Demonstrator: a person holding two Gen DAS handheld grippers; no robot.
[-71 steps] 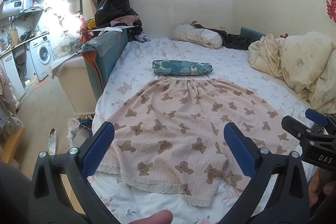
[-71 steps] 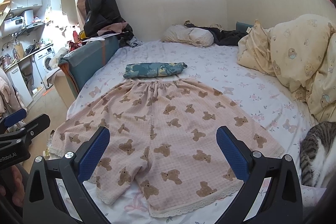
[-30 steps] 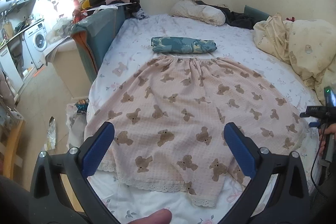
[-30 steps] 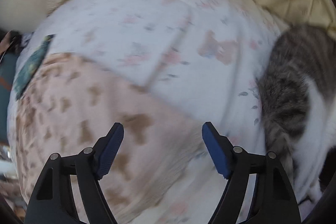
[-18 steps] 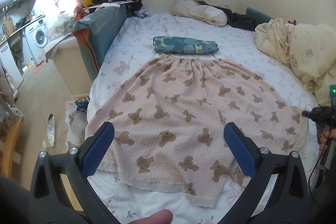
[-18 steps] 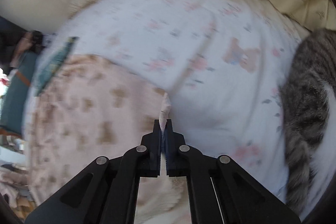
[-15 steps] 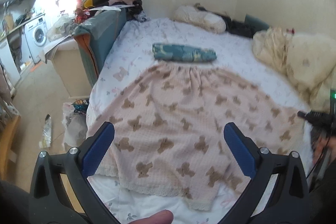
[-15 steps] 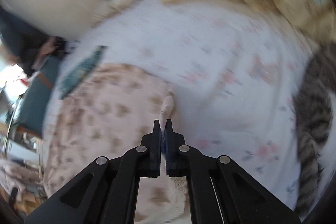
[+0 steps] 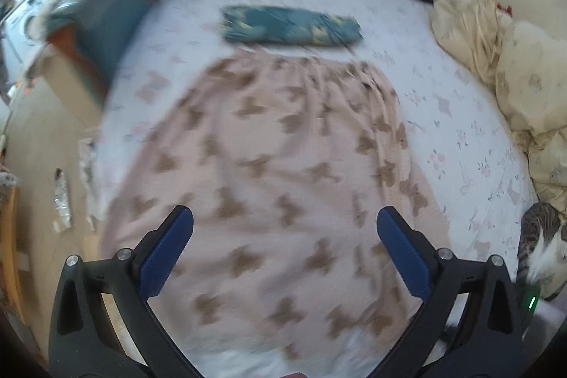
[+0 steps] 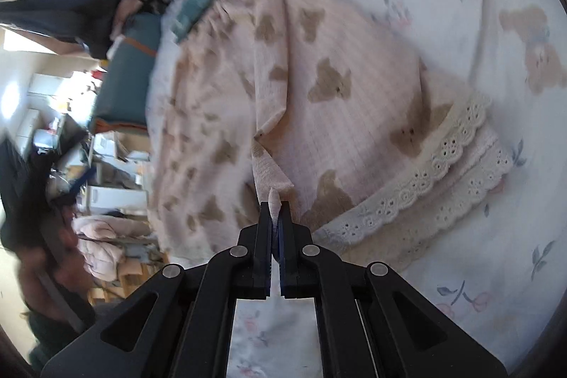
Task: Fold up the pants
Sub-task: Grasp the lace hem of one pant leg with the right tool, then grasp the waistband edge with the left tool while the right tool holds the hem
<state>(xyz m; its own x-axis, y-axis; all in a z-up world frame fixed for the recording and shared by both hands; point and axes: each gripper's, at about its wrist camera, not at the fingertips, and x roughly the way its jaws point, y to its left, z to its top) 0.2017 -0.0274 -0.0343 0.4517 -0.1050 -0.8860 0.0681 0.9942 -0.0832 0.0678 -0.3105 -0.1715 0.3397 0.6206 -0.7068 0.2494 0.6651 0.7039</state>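
- My right claw point(image 10: 274, 201) has just snapped together on the pants point(image 9: 276, 172) at their right edge, pinching a tuft of fabric.
- That leg is now drawn over the other (first lengthwise fold begun, I judge).
- My left claw point(image 9: 283, 247) hangs spread, empty, above the pants on the bed point(image 9: 443, 116).

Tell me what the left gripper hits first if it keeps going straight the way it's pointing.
Most likely the pink bear-print pants spread on the bed. The left gripper, jaws open and empty, aims down at their middle; nothing else shows in that line, though blur makes depth uncertain.
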